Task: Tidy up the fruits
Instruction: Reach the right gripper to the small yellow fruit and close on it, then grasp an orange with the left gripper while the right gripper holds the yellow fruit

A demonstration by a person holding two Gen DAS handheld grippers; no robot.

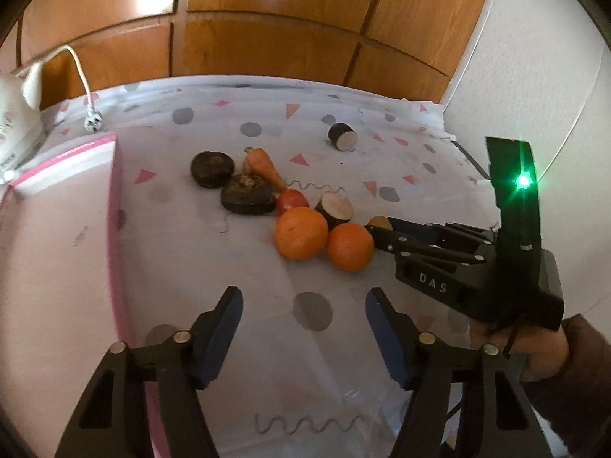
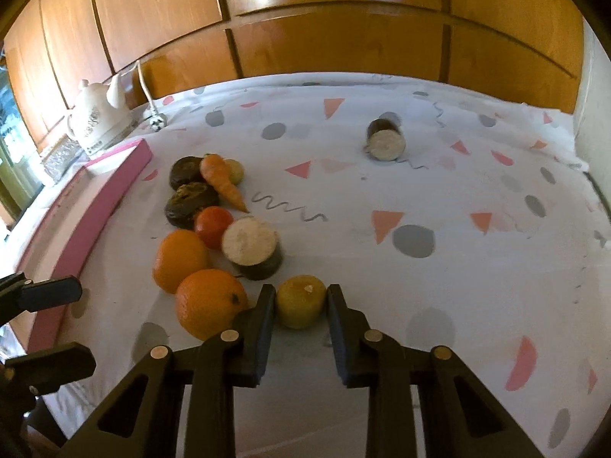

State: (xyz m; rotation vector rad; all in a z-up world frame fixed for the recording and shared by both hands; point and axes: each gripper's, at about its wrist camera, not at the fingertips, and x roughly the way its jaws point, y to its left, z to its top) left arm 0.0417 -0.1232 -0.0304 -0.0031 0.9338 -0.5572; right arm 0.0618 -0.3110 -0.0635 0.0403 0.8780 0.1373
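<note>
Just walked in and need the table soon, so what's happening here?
A person is sorting produce with two handheld claws. The right claw is shut on a small yellow fruit beside two oranges. The left claw hangs open over the tablecloth, holding nothing. A pink box waits at the left.

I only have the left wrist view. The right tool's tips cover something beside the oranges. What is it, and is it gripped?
Observer: The right wrist view shows a small yellow round fruit. The right tool is shut on it, with a pad on each side.
Operator: And the white thing cut off at my left edge?
Observer: That is a white kettle with a spout, standing just beyond the far corner of the pink box.
</note>
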